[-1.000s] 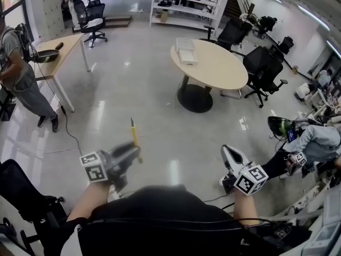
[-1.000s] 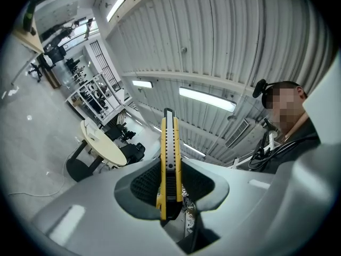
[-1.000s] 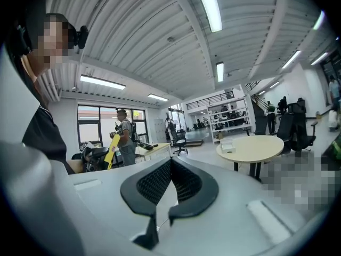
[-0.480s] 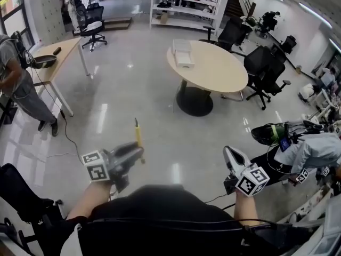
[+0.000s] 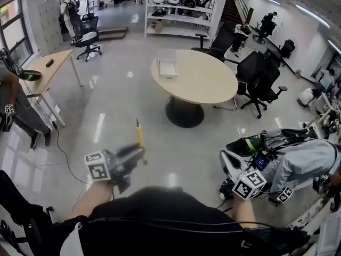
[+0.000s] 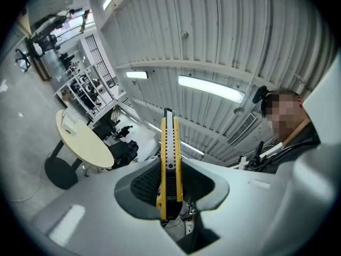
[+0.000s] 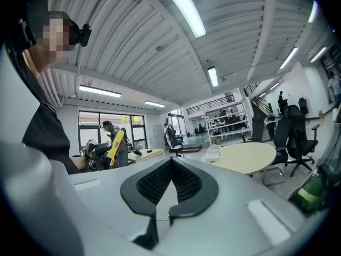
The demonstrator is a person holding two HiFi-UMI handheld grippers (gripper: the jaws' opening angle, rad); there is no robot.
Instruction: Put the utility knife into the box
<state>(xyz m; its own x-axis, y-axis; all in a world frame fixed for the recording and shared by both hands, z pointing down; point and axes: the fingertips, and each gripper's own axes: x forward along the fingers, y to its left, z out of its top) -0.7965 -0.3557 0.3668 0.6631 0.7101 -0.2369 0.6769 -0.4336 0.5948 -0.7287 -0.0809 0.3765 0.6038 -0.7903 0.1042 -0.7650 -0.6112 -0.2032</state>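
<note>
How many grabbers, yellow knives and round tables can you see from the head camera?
Grippers: 2, the left gripper and the right gripper
Yellow knives: 1, the utility knife, held in the left gripper's jaws
Round tables: 1, the round table
Total: 4

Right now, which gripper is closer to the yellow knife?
Left. The left gripper is clamped on the knife, which sticks out from its jaws. The right gripper is off to the side, shut and empty.
</note>
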